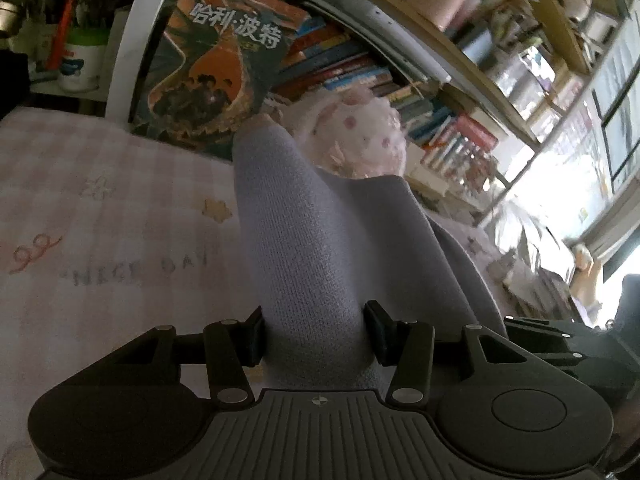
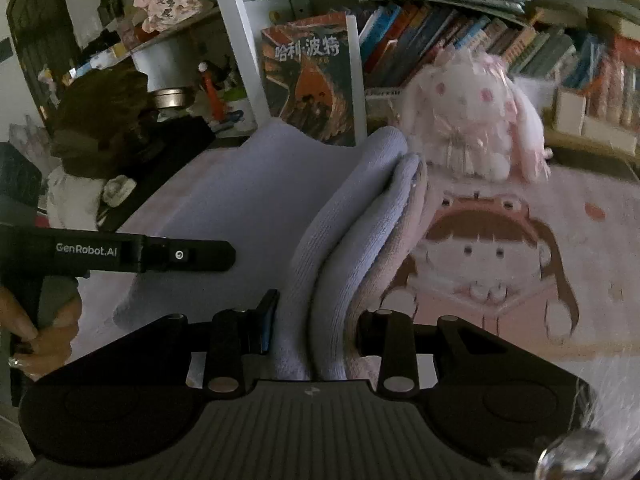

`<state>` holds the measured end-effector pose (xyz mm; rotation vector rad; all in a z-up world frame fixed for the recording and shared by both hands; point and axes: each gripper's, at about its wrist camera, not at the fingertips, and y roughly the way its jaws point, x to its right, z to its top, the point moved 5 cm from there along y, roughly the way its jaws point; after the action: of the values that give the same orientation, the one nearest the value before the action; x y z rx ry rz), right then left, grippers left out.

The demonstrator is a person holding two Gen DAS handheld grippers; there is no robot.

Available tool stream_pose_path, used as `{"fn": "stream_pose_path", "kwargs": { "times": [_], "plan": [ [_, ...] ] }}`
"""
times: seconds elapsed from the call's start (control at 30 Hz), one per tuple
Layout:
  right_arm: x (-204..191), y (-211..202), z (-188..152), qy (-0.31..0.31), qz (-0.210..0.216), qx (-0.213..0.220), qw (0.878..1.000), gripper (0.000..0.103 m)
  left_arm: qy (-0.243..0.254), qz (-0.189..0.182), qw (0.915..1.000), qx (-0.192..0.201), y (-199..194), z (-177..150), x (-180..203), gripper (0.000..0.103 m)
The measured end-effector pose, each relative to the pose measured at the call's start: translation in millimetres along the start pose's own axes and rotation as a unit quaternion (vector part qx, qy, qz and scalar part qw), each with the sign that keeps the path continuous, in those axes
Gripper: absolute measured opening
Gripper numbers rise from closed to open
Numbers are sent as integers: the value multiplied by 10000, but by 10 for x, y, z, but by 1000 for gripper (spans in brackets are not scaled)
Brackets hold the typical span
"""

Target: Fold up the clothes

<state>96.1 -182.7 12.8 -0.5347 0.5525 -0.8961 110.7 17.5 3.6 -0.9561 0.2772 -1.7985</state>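
Lavender knit garment (image 2: 240,200) lying on a pink printed bed sheet (image 1: 100,220), one fold pinched in the left tool (image 1: 314,330), doubled edge clamped in the right tool (image 2: 316,328), plush rabbit (image 2: 468,120) and bookshelf (image 2: 460,40) behind.

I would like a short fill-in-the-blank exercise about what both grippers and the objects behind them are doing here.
1. Both grippers are shut on the lavender ____.
2. The left gripper and the right gripper each pinch a ____ of it.
3. Behind the cloth sits a pink plush ____.

Missing words: cloth; fold; toy
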Motion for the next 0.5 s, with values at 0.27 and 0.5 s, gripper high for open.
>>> {"fn": "stream_pose_path", "kwargs": {
  "times": [0.27,0.5],
  "plan": [
    [304,469,368,-65,-85,-129,9999,32,-158,158,9997,-71,438,342,-176,48],
    [534,841,624,-133,71,-119,9998,32,-294,323,9990,-40,662,510,-376,48]
  ]
}}
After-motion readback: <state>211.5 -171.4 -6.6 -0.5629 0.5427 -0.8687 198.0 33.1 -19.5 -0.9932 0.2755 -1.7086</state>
